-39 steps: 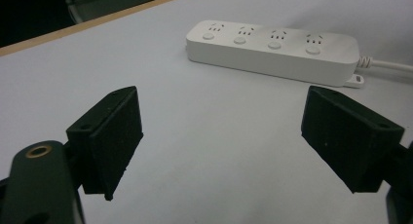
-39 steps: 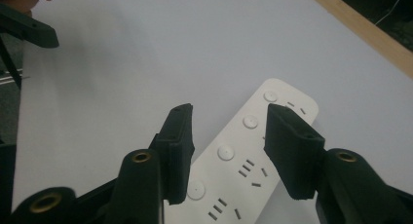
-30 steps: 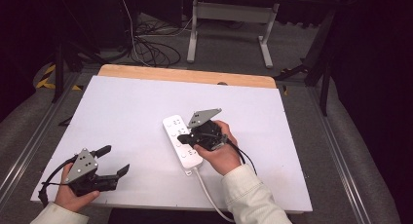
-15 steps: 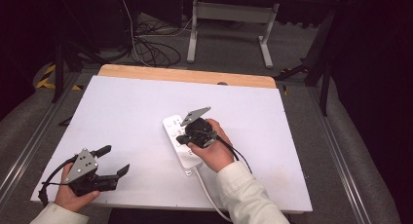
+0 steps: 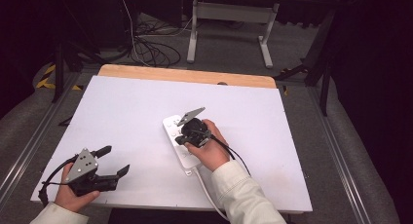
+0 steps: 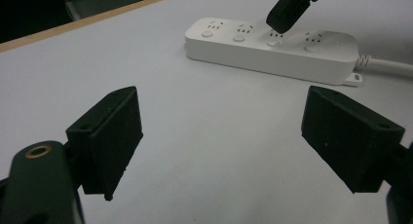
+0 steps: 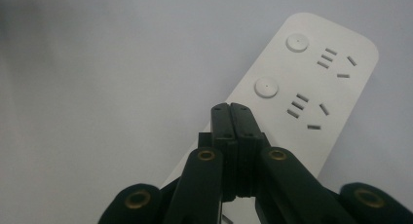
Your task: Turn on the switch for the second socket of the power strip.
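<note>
A white power strip [image 5: 176, 136] with round buttons and several sockets lies near the middle of the white table top [image 5: 146, 107]. My right gripper [image 5: 181, 138] is shut with nothing in it, tilted steeply down. Its closed tip [image 7: 230, 109] rests on or just above the strip [image 7: 311, 83] near a round button [image 7: 266, 87]. From the left gripper view, that tip [image 6: 281, 20] meets the strip [image 6: 272, 46] by its third socket. My left gripper [image 5: 113, 159] stands open at the table's front left, empty, its pads [image 6: 117, 136] wide apart.
The strip's white cable [image 5: 207, 190] runs off the front edge beside the person's sleeve [image 5: 243, 195]. A wooden strip [image 5: 185, 75] borders the far edge. Beyond it, cables [image 5: 146, 48] and a metal stand [image 5: 229, 19] sit on the floor.
My right gripper has slid a little left along the power strip and tipped further down onto it. The left gripper has stayed put, open.
</note>
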Motion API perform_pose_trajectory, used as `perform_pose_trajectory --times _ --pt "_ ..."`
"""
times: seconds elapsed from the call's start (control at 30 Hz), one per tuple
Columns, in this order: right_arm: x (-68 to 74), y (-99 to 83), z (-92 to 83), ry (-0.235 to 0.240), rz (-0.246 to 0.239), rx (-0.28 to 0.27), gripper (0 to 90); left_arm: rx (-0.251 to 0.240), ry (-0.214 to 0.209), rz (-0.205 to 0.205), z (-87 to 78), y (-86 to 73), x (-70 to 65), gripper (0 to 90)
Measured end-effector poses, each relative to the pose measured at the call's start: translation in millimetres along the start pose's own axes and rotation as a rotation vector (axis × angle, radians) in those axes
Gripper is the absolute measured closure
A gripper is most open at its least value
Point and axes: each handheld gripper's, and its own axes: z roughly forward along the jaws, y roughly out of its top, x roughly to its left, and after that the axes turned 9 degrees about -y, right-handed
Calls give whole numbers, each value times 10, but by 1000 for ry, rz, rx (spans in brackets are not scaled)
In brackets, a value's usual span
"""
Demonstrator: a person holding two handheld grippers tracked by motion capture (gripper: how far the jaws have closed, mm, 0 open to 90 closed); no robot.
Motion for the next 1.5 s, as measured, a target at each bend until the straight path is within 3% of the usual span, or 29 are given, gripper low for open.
perform_pose_trajectory --times 0.93,1.5 --pt "61 -8 111 -45 -39 18 900 4 -4 -5 3 1 5 151" --pt "65 -58 127 -49 -4 4 900 4 -3 -10 6 0 1 151"
